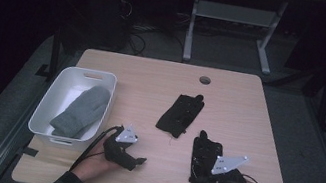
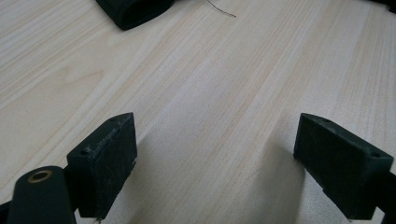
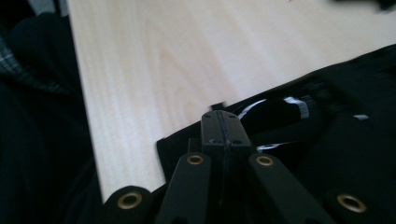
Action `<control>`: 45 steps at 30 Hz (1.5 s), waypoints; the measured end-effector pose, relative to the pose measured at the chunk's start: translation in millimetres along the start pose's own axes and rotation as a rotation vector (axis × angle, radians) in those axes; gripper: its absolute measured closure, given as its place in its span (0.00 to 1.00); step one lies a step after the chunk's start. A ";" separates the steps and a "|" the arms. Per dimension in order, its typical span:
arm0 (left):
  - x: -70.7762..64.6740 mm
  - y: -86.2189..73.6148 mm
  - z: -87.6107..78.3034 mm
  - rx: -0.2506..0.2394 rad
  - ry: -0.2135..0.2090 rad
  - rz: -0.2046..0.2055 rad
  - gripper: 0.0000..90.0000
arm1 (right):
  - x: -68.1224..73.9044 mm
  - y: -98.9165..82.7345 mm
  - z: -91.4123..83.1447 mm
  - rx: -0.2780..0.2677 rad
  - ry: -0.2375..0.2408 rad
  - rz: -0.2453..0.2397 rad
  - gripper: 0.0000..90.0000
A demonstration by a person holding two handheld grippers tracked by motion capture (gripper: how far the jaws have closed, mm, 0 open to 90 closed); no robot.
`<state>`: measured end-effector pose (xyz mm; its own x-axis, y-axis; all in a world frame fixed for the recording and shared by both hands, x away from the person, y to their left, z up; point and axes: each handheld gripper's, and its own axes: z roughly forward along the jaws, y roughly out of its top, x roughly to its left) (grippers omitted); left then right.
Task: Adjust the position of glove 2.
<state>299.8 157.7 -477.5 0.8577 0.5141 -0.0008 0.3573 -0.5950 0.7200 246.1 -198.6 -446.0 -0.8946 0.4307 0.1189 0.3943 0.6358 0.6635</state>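
Two black gloves lie on the wooden table. One black glove rests flat near the middle, and its corner shows in the left gripper view. The second black glove lies at the near right. My right gripper sits on that glove's near end, jaws pressed together on its edge, with a bit of fabric poking past the tips. To its left, my left gripper hovers low over bare wood, jaws wide apart and nothing between them.
A white bin stands at the table's left edge with a grey mitten inside. A cable hole is at the far side. The near table edge runs close by my right gripper, with a dark sleeve beyond.
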 end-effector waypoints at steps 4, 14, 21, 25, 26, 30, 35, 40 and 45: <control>0.1 0.0 -0.2 0.004 0.001 0.001 0.14 | -13.2 -2.8 -12.8 -0.060 -0.075 0.029 0.95; 0.4 0.1 -0.2 0.005 0.000 0.004 0.14 | -60.8 -31.4 -32.4 -0.116 -0.286 0.194 0.47; 0.4 -0.1 0.0 0.000 -0.003 0.002 0.14 | -86.0 -55.6 -38.6 -0.129 -0.370 0.290 0.24; 1.0 -0.1 -0.2 0.002 -0.008 0.008 0.14 | -95.3 -64.9 -35.9 -0.124 -0.381 0.339 0.20; 1.0 0.2 -0.3 0.005 -0.010 0.008 0.14 | -96.8 -66.4 -35.4 -0.122 -0.378 0.346 0.19; 0.6 4.5 -1.4 0.047 -0.014 0.014 0.14 | -98.9 -69.7 -32.4 -0.128 -0.405 0.350 0.16; 0.9 9.4 -2.2 0.043 -0.044 -0.006 0.14 | -100.1 -71.7 -31.3 -0.131 -0.427 0.348 0.15; 5.2 19.6 -2.7 0.030 -0.052 -0.026 0.15 | -99.3 -70.9 -29.8 -0.115 -0.435 0.331 0.13; 10.2 31.9 -0.1 0.018 -0.049 -0.036 0.15 | -98.4 -70.1 -29.0 -0.108 -0.438 0.329 0.12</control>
<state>319.8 144.0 -454.5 0.8609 0.5050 -0.0610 0.3949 -0.5879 0.7060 300.4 -304.1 -482.8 -0.5480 0.8359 0.0300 0.5940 0.3636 0.7176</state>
